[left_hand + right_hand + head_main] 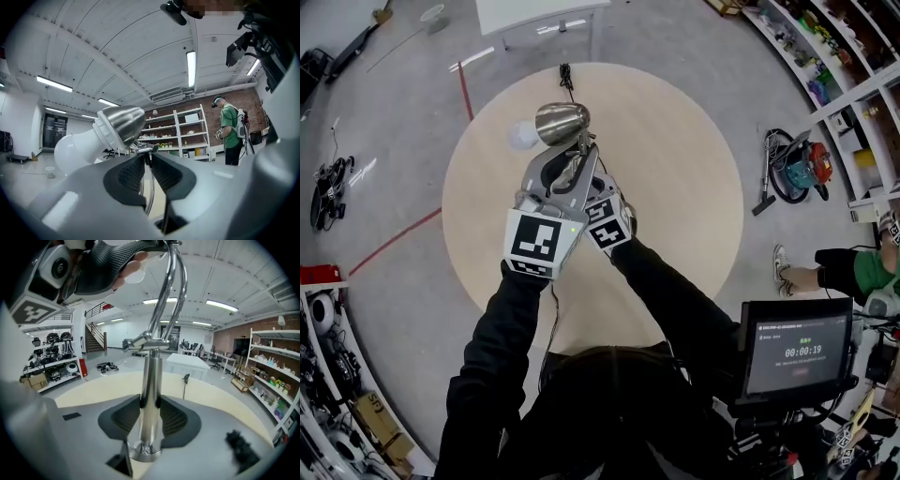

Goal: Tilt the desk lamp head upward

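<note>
A chrome desk lamp stands on the round wooden table [684, 187]. Its metal head [562, 121] with a white bulb [522, 136] points left and slightly down. My left gripper [581, 157] is shut on the thin curved neck just below the head; in the left gripper view the neck [150, 187] runs between the pads of the left gripper [149, 161], with the head [123, 123] right above. Lower on the lamp, the right gripper [151, 420] is shut on the upright post [151, 376], whose round foot shows beneath. From the head view the right gripper [603, 192] is mostly hidden under the left one.
The lamp's cord [567, 80] trails off the far table edge. A vacuum cleaner [797, 169] and a seated person [825, 272] are to the right, a monitor [795, 347] at lower right. Shelving lines both sides of the room. Another person in green [230, 133] stands by the shelves.
</note>
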Tool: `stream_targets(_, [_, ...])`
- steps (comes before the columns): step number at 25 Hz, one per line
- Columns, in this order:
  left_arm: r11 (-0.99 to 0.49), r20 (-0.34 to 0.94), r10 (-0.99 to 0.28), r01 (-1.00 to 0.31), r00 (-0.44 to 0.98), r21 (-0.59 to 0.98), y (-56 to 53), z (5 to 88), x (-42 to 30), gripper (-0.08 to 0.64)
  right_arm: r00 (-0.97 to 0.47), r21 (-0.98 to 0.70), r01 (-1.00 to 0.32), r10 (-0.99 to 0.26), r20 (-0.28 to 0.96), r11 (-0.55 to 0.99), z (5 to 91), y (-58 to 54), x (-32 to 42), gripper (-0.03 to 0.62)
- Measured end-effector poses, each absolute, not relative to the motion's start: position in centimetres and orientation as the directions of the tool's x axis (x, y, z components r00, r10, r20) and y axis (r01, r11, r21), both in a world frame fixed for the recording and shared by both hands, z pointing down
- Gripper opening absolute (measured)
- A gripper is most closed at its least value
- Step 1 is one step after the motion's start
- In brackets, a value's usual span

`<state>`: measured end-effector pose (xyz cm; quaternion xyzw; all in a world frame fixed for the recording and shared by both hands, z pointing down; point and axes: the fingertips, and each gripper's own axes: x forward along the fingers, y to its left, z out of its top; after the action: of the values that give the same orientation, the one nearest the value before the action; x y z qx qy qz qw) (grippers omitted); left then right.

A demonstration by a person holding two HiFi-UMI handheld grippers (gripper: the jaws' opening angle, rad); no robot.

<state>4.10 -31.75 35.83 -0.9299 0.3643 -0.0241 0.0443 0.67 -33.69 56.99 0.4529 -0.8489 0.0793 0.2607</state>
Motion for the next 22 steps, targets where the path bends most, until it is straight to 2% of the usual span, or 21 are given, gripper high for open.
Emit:
stream_targets(17, [-0.707, 0.058, -0.707, -0.703, 0.705, -0.082, -30.9, 38.1, 3.3, 0.08, -0.457, 0.054, -0.823, -0.715, 0.529, 0.566, 57.9, -34.3, 1.4, 0.137])
stream_targets(22, [-0.73, 0.061, -0.682, -0.675, 0.729, -0.108, -31.0, 37.8, 5.0, 0.08, -0.446, 0.072, -0.822, -0.718, 0.535, 0.565, 58.8, -34.7, 2.2, 0.137])
